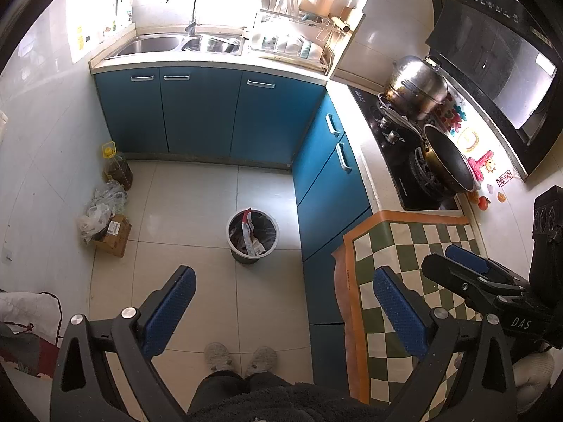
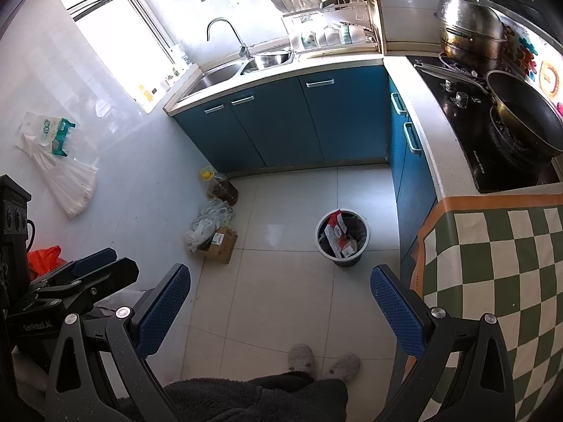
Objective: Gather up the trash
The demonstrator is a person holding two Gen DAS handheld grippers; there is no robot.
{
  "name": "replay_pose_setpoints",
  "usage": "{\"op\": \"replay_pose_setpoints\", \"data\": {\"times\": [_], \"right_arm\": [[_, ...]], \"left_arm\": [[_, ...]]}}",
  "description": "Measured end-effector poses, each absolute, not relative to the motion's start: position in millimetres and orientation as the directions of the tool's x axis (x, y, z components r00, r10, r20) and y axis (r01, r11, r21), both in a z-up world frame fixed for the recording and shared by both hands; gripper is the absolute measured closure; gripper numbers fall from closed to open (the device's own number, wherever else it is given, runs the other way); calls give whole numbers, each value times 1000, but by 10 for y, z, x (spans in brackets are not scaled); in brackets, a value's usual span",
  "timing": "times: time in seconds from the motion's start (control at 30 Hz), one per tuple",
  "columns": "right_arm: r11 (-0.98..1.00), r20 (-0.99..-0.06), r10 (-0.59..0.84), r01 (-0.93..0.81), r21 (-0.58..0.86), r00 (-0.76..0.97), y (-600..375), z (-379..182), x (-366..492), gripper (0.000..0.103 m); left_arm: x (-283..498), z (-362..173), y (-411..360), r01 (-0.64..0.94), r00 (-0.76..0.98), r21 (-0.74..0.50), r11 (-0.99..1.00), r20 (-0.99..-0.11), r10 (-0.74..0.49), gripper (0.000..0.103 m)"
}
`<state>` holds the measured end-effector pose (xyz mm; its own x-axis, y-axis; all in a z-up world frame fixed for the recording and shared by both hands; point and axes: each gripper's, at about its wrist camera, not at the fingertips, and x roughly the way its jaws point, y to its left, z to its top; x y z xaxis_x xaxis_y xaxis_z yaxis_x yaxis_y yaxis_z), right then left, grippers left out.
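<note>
Both grippers are held high above the kitchen floor, side by side, looking down and forward. The left gripper (image 1: 283, 313) has its jaws spread wide with nothing between the blue pads; the right gripper (image 2: 279, 311) is likewise spread wide and empty. The trash bin (image 1: 252, 236) stands upright on the floor tiles, well below and ahead of both grippers, just beside the blue cabinet run (image 1: 330, 190) under the hob. It already contains crumpled wrappers (image 2: 336, 234), with one red-and-white piece projecting above the rim. Loose material that reads as likely trash lies against the left wall: a heap of clear plastic bags (image 1: 100, 207) resting on and beside a small cardboard box (image 1: 114, 235), with an oil bottle (image 1: 118, 167) standing just behind them. From the grippers this heap lies forward and to the left, well apart from the bin, with no clear long axis. The left gripper is judged the nearer one. The checked mat (image 2: 492, 281) on the counter at the right appears bare. The coming move calls for a long descent to floor level before any closing of the jaws
</note>
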<state>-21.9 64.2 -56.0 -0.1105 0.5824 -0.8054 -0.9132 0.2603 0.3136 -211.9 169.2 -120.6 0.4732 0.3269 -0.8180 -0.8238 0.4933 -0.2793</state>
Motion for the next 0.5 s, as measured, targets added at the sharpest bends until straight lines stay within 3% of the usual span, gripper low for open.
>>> {"op": "replay_pose_setpoints", "data": {"times": [0.5], "right_arm": [[260,-806,582,-914,313,-110,637,-561,-212,0]], "left_arm": [[-2105,-1190,1693,-816,483,-283,504,-812,326,0]]}}
